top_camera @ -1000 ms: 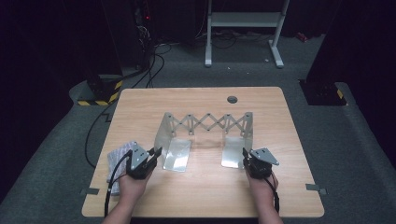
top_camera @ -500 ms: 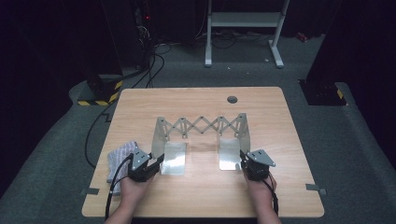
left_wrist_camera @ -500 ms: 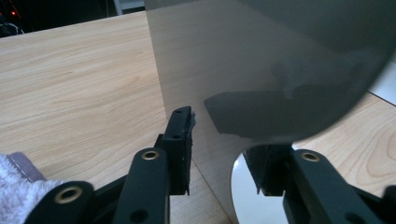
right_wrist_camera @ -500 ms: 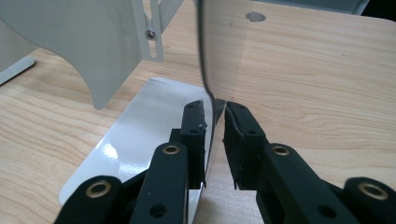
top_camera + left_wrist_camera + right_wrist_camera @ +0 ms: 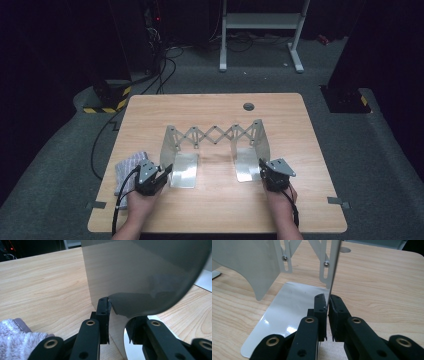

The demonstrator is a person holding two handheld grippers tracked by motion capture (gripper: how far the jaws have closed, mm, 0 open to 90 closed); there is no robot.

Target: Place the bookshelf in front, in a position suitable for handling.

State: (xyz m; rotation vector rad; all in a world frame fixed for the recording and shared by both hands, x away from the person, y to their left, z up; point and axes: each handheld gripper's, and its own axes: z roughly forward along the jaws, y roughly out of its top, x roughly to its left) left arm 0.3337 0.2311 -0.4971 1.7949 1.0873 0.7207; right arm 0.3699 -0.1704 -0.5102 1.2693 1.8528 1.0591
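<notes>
Metal expanding rack [image 5: 215,136] with two end plates, right tongs [image 5: 327,305] pinching one, left tongs [image 5: 117,315] spread round other

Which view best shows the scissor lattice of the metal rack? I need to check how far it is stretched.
The high view: the whole lattice spans both end plates. The right gripper view catches two riveted bars; the left gripper view faces a plate.

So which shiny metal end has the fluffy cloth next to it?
The left end plate of the folding metal rack, by the left gripper. The striped cloth lies beside it; the right end plate has bare table around it.
</notes>
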